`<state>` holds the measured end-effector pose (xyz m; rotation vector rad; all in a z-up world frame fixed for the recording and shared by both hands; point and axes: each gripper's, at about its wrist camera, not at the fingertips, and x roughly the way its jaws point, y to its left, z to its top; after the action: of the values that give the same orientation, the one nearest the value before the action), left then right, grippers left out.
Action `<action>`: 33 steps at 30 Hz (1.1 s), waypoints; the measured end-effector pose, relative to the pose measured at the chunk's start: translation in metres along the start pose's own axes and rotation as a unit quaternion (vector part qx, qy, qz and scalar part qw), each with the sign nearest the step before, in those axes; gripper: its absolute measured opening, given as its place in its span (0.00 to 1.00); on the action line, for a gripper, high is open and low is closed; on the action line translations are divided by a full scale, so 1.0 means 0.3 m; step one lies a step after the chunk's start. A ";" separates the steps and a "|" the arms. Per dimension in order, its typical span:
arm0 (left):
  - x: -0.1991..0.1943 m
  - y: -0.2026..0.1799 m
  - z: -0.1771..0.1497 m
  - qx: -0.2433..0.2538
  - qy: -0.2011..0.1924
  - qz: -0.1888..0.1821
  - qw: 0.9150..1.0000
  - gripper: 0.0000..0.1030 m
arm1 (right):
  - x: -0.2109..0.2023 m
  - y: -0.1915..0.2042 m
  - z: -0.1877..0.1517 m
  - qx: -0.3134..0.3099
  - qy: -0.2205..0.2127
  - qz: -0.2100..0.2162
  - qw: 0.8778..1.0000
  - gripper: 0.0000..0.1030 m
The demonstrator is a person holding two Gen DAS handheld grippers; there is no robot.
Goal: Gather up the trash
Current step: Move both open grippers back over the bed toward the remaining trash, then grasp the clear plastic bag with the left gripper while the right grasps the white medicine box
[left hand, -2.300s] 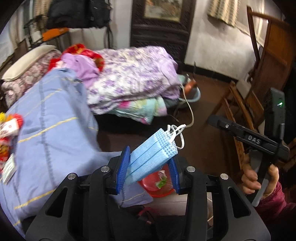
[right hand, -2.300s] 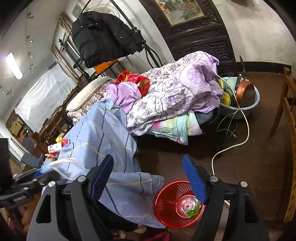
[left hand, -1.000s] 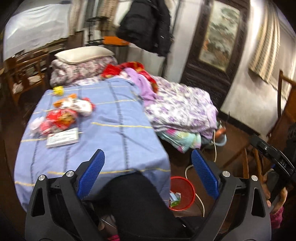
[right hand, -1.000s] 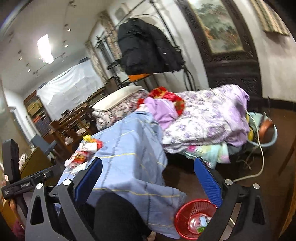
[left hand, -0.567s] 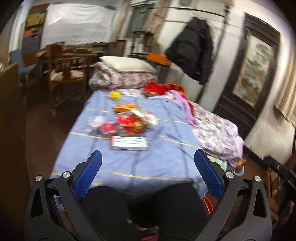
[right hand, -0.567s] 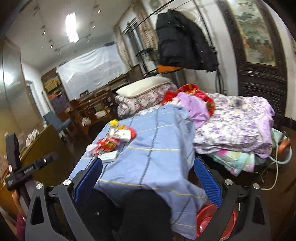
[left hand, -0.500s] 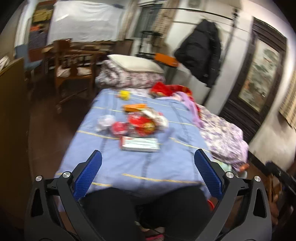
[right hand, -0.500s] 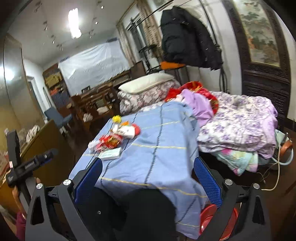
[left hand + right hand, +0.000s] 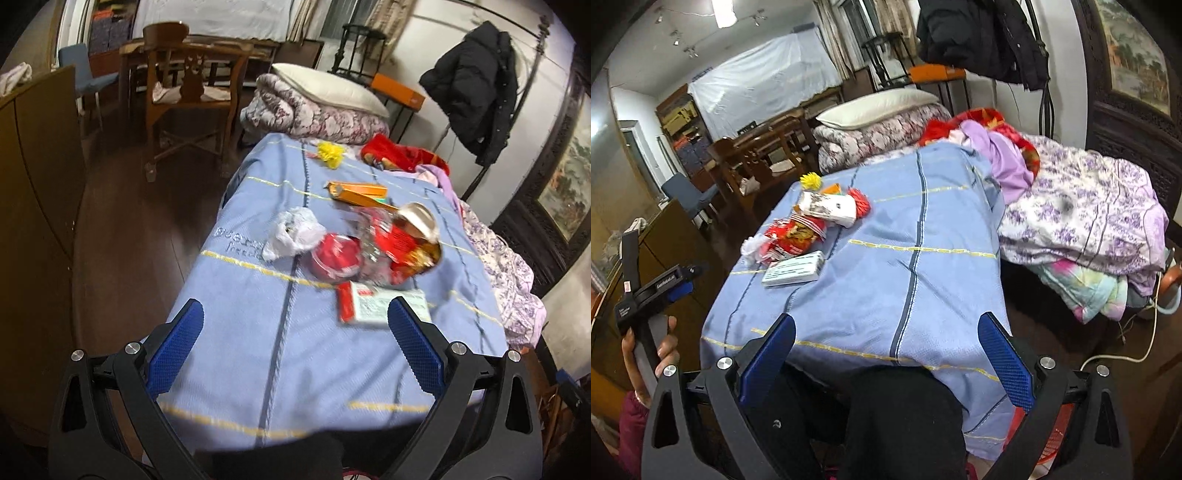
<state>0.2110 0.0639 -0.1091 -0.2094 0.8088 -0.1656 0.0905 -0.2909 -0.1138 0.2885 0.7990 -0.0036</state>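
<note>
A pile of trash lies on the blue blanket (image 9: 258, 332): a crumpled white bag (image 9: 295, 232), a round red lid (image 9: 334, 260), a red snack packet (image 9: 399, 243), a flat white-and-red box (image 9: 380, 304), an orange box (image 9: 360, 194) and a yellow tuft (image 9: 330, 155). My left gripper (image 9: 293, 306) stands open and empty, short of the pile. My right gripper (image 9: 886, 321) is open and empty too, over the blanket's near edge, with the snack packet (image 9: 796, 234) and white box (image 9: 794, 271) far to its left. A red basket (image 9: 1034, 435) peeks out at the bottom right.
A person's dark knee (image 9: 905, 417) fills the foreground. A hand (image 9: 646, 354) holds the left gripper (image 9: 683, 286) by a brown cabinet (image 9: 33, 221). Folded quilts and a pillow (image 9: 325, 88) lie behind, a purple floral quilt (image 9: 1089, 206) at right, a wooden chair (image 9: 188, 96) at left.
The blue mask once held in the left gripper is gone and its jaws stand wide. Both views swung left from the red basket to the trash pile, which is now closer.
</note>
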 end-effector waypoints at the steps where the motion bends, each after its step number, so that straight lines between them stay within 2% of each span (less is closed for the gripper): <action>1: 0.027 0.008 0.016 -0.002 0.003 0.001 1.000 0.93 | 0.016 -0.001 0.007 0.001 0.003 -0.001 1.000 0.94; 10: 0.213 0.036 0.118 -0.015 0.021 0.000 1.000 0.93 | 0.167 0.036 0.040 -0.005 0.040 -0.005 0.999 0.94; 18: 0.313 0.016 0.176 -0.006 0.026 -0.014 1.000 0.92 | 0.242 0.051 0.064 -0.009 0.058 -0.012 0.998 0.94; 20: 0.336 0.018 0.183 -0.009 0.028 -0.026 0.999 0.83 | 0.254 0.053 0.072 -0.008 0.060 -0.014 0.998 0.94; 21: 0.344 0.018 0.185 -0.009 0.031 -0.034 0.999 0.71 | 0.259 0.056 0.076 -0.009 0.059 -0.014 0.998 0.94; 22: 0.355 0.020 0.186 -0.007 0.036 -0.049 0.998 0.53 | 0.262 0.059 0.080 -0.010 0.058 -0.015 0.998 0.94; 23: 0.357 0.019 0.185 -0.004 0.039 -0.055 0.998 0.45 | 0.264 0.064 0.086 -0.013 0.055 -0.017 0.998 0.94; 24: 0.354 0.019 0.181 -0.003 0.040 -0.058 0.997 0.32 | 0.265 0.066 0.089 -0.015 0.053 -0.018 0.998 0.94; 26: 0.315 0.027 0.163 -0.004 0.031 -0.066 0.997 0.28 | 0.269 0.077 0.102 -0.019 0.047 -0.020 0.999 0.94; 33: 0.138 0.047 0.108 -0.003 -0.005 -0.085 0.996 0.28 | 0.306 0.120 0.136 -0.030 0.042 -0.011 0.999 0.94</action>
<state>0.2637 0.0721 -0.1197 -0.2851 0.7822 -0.3210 0.1876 -0.2570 -0.1426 0.2244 0.8833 0.0121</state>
